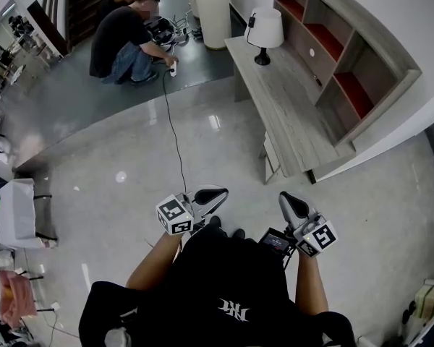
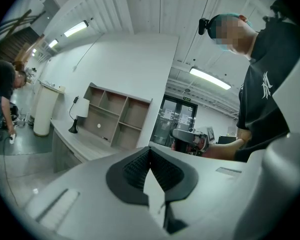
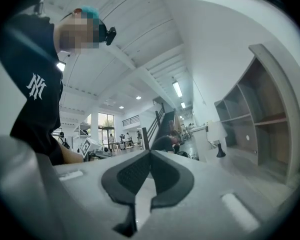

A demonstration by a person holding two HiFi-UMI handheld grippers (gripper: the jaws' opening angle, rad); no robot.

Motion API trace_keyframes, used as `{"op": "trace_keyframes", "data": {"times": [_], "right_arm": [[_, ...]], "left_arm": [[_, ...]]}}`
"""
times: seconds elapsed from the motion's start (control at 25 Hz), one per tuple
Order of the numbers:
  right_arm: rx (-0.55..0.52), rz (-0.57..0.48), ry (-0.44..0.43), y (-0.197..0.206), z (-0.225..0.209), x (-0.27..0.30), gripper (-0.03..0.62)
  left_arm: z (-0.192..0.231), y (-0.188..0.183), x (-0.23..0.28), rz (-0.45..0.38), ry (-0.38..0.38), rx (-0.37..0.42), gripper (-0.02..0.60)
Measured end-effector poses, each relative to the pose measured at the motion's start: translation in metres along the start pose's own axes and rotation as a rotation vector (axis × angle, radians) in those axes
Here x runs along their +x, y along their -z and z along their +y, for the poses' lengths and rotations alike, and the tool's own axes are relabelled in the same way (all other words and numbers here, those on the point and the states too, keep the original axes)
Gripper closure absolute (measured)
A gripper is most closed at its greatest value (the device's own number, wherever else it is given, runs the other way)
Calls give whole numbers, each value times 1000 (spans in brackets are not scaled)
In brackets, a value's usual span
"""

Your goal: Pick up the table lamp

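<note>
The table lamp point(image 1: 264, 31), with a white shade and a black base, stands at the far end of a long grey wooden desk point(image 1: 293, 114). It also shows small in the left gripper view as the lamp point(image 2: 80, 111) and in the right gripper view as the lamp point(image 3: 217, 136). My left gripper point(image 1: 215, 194) and right gripper point(image 1: 288, 202) are held close to my body, far from the desk. Both are shut with nothing between the pads. The left gripper point(image 2: 150, 156) faces the right one point(image 2: 190, 138).
A wooden shelf unit point(image 1: 340, 56) stands against the wall behind the desk. A person point(image 1: 126, 38) crouches on the dark floor at the back beside a white bin point(image 1: 213, 9). A black cable point(image 1: 175, 132) runs across the tiled floor. A white cart point(image 1: 14, 212) stands at left.
</note>
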State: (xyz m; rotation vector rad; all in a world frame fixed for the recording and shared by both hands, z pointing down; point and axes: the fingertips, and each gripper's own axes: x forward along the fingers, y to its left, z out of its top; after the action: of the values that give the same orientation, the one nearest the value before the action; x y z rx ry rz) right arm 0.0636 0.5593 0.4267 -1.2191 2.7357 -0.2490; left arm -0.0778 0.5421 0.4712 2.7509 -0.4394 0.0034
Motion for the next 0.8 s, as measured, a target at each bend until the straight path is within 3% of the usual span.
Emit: {"op": "trace_keyframes", "data": {"times": [0.24, 0.48, 0.8], "right_arm": [[35, -33, 13, -9, -3, -2, 592], [-2, 21, 30, 7, -15, -7, 592], [55, -25, 19, -4, -14, -9, 592]], "left_arm": [[1, 0, 6, 6, 10, -2, 580], [1, 5, 11, 7, 8, -8, 580], [-1, 8, 14, 25, 8, -8, 580]]}}
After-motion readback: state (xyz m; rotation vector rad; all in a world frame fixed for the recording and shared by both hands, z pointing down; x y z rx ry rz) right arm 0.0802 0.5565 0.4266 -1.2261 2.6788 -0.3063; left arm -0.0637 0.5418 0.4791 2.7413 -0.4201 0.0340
